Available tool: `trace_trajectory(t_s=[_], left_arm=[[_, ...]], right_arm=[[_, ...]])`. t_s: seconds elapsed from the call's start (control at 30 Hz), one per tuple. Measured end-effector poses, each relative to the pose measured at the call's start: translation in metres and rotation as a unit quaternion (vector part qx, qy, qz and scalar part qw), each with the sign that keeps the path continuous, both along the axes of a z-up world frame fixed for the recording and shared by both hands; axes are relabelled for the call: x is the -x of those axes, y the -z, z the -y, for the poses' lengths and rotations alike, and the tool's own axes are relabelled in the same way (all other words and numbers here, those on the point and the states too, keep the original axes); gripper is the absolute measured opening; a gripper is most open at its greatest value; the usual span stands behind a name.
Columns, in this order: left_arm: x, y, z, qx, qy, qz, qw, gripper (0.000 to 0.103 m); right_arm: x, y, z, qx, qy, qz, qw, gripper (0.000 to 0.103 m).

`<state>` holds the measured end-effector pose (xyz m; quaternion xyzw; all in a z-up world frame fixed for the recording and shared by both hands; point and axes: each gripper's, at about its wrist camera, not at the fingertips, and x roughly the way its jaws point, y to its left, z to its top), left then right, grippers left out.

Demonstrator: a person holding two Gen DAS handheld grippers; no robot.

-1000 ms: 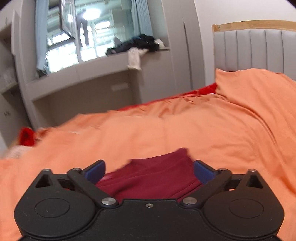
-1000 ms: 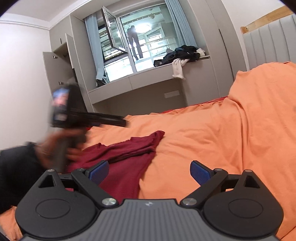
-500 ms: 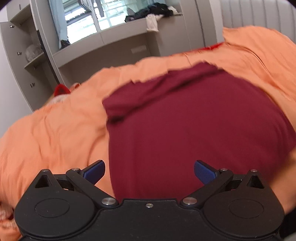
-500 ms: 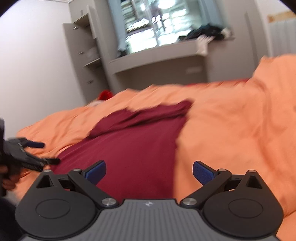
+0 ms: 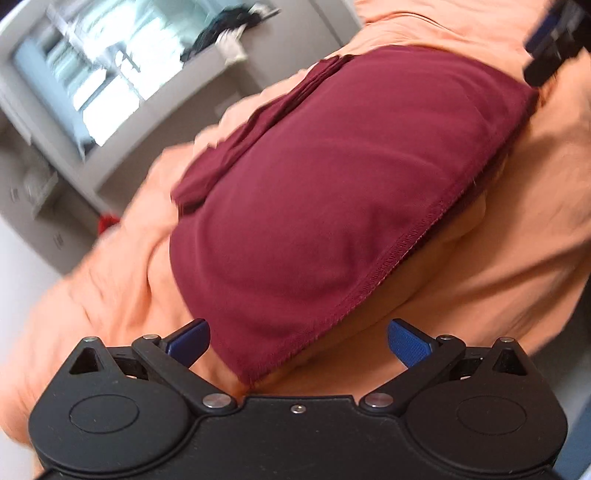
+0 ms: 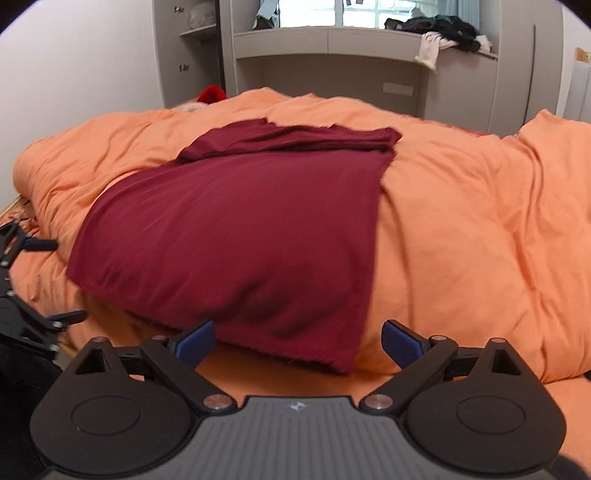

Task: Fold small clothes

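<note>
An orange duvet (image 6: 461,221) covers the bed and fills both views, rumpled into soft ridges ahead of and to either side of the fingers; on it lies a dark red garment (image 6: 236,229), spread mostly flat with a bunched, folded band along its far edge and its stitched near hem hanging over the duvet's front slope. The right gripper (image 6: 298,341) hovers just short of that near hem, its blue-padded fingers (image 6: 400,341) spread wide and holding nothing, the garment's near right corner lying between and just beyond them. The left gripper (image 5: 297,341), its view tilted and motion-blurred, sits at the garment's near left corner (image 5: 255,369), fingers (image 5: 406,341) likewise spread apart and empty, the corner of cloth drooping between them; whether cloth touches the left pad cannot be told. Far beyond the fingers stands a grey built-in window ledge (image 6: 325,40) with a heap of dark and pale clothes (image 6: 439,31) on its right end, and a small red object (image 6: 211,94) past the bed's far left edge
</note>
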<state>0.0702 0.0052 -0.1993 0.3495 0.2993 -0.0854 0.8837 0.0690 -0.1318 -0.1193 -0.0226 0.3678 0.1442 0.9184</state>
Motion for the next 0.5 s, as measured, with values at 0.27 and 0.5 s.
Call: trace_trajectory(t_s=[0.27, 0.5], left_arm=[[-0.016, 0.009, 0.0, -0.036, -0.015, 0.087, 0.9955, 0.101], [-0.008, -0.033, -0.011, 0.01, -0.027, 0.156, 0.9874, 0.102]], right_arm=[[0.001, -0.004, -0.015, 0.006, -0.021, 0.005, 1.0, 0.099], [0.012, -0.003, -0.01, 0.03, -0.016, 0.019, 0.999, 0.099]])
